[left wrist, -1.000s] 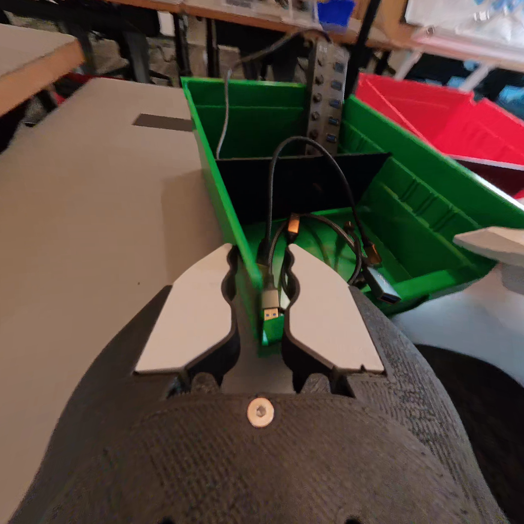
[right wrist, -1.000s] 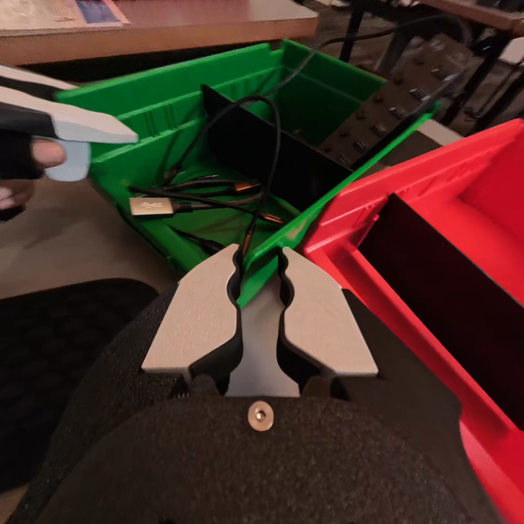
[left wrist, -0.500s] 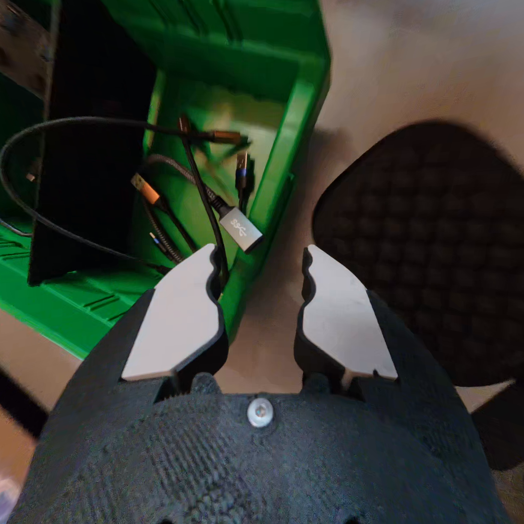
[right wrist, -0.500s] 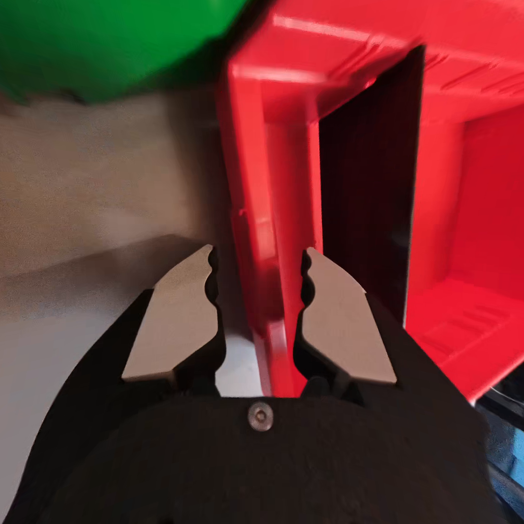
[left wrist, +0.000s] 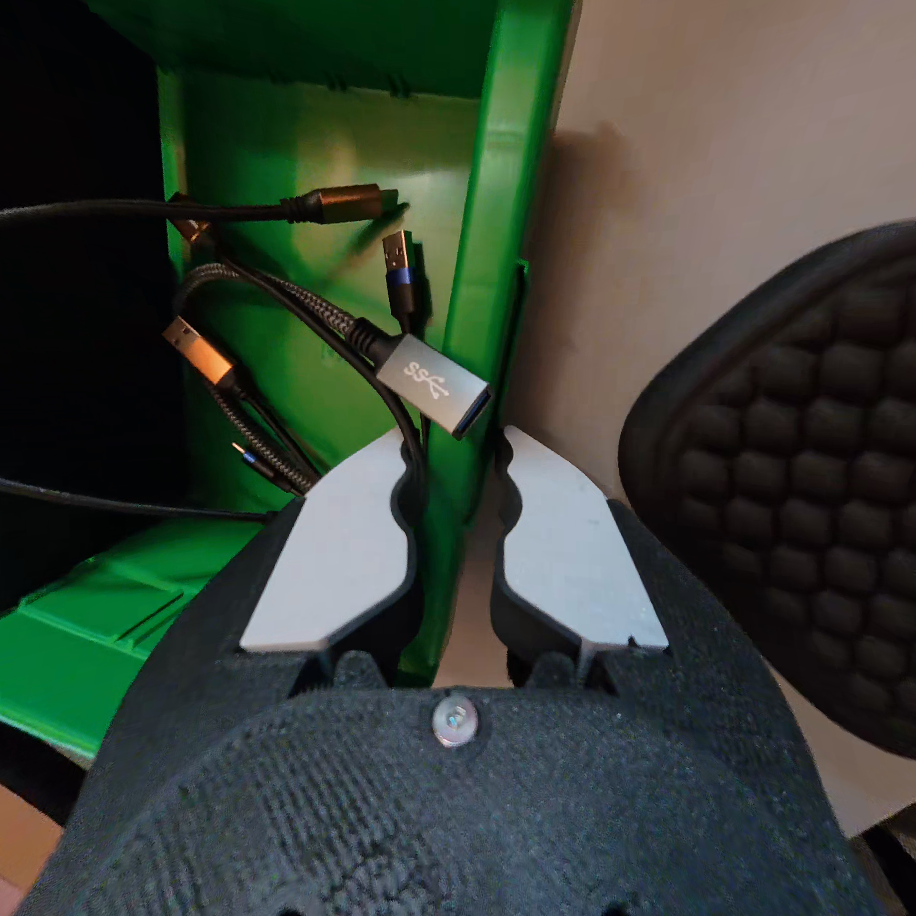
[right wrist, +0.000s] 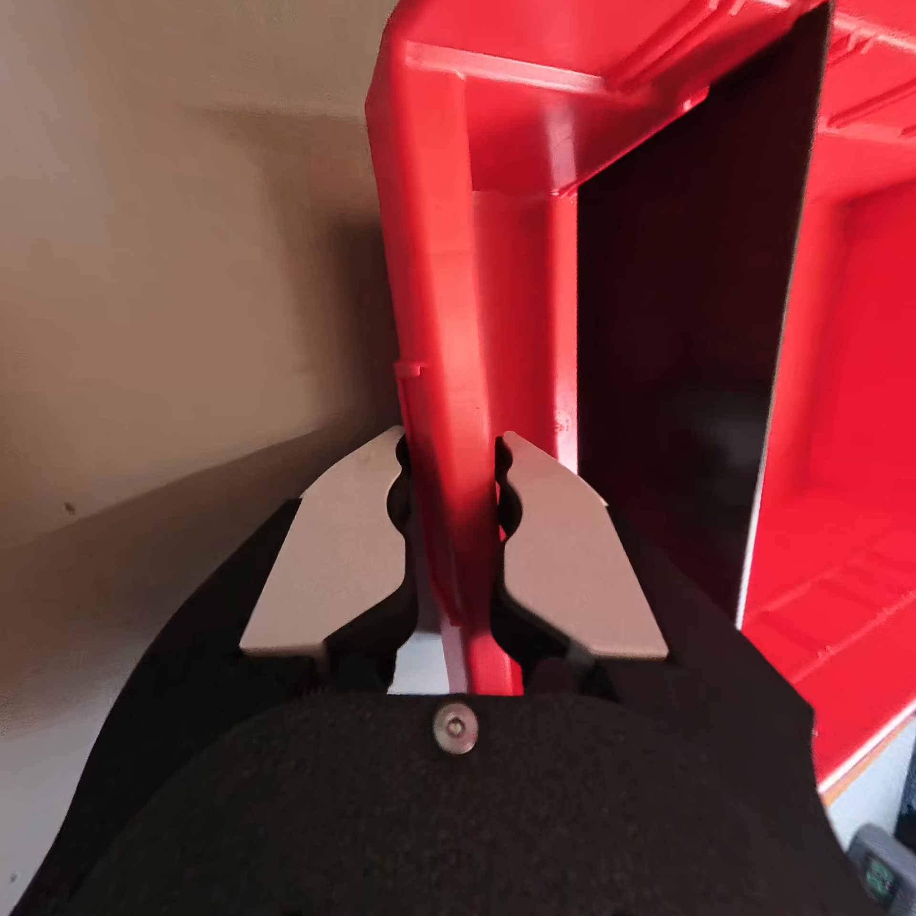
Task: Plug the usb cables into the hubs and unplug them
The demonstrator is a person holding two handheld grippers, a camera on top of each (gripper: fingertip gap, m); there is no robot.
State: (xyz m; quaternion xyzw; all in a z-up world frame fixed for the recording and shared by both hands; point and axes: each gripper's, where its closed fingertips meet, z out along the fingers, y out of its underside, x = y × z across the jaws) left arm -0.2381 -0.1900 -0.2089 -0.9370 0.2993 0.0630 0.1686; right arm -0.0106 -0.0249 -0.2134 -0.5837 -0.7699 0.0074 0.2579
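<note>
My left gripper (left wrist: pixel 453 441) is shut on the side wall of the green bin (left wrist: pixel 495 198), and a thin black cable (left wrist: pixel 416 466) is caught between its left pad and the wall. Several USB cables lie loose in the bin: a grey socket end (left wrist: pixel 433 384), an orange plug (left wrist: pixel 198 354), a copper plug (left wrist: pixel 347 203) and a blue-ringed plug (left wrist: pixel 399 267). My right gripper (right wrist: pixel 451 438) is shut on the side wall of the red bin (right wrist: pixel 446 297), one pad on each face. No hub is in view.
A black divider (left wrist: pixel 74 297) crosses the green bin and another (right wrist: pixel 694 347) crosses the red bin. A black honeycomb mat (left wrist: pixel 793 471) lies on the beige table (left wrist: pixel 718 124) right of the green bin. The table (right wrist: pixel 173 248) lies left of the red bin.
Both grippers tipped down over the bins, opened wide, then closed: the left on the green bin's wall, the right on the red bin's wall.
</note>
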